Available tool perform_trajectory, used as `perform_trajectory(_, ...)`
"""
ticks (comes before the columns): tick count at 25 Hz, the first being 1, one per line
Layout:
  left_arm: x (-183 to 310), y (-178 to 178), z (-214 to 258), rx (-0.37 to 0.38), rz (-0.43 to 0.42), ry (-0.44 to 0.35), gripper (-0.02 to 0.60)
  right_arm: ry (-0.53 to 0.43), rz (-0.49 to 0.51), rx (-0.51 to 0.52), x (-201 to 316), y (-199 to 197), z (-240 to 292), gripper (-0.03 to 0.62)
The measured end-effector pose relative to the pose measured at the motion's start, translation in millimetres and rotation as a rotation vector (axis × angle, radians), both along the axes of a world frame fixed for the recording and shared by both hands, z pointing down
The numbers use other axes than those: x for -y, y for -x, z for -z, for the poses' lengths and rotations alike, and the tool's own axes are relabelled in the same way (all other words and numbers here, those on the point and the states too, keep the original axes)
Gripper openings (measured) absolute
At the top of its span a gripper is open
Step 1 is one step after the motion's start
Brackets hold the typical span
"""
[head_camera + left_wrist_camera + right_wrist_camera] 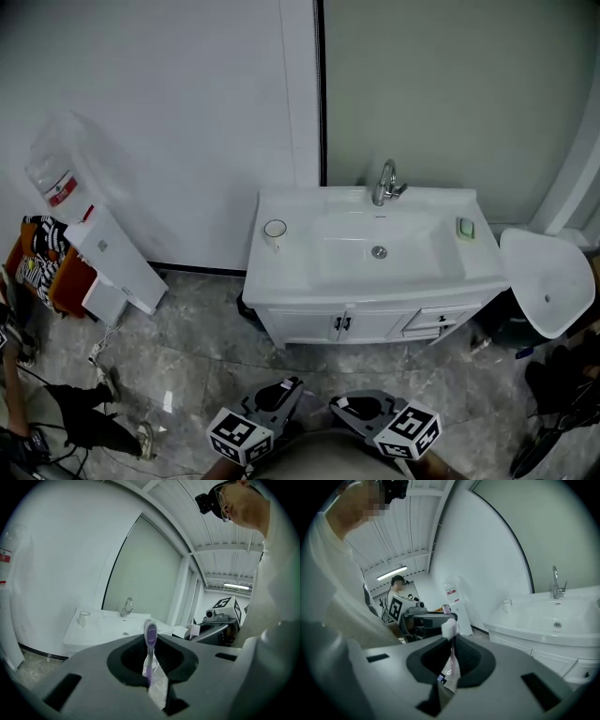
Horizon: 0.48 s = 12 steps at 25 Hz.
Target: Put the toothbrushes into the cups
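The purple toothbrush [150,638] stands upright, pinched between the nearly closed fingers of the left gripper [151,670], with its oval head well above them. A second toothbrush [451,644], pinkish with white bristles, leans slightly in the same tight pinch of the right gripper [449,667]. Both grippers are held side by side close to the person's body, aimed slightly downward toward the white sink [347,255], and 1 clear cup [275,231] stands on the surface's left corner, far ahead of the fingers.
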<state>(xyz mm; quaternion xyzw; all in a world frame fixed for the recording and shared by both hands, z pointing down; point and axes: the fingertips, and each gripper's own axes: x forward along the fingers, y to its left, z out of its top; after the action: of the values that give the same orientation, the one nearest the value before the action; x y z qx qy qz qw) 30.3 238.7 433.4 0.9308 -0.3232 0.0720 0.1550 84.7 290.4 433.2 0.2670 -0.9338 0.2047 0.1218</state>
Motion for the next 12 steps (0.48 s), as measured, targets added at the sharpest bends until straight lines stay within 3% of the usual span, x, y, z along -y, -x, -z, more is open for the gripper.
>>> perform_trajectory(12,28.0,-44.6,-3.4,0.032,0.03,0.02,0.051,0.031,0.005,0.033,26.8,-51.1,-5.7,0.032)
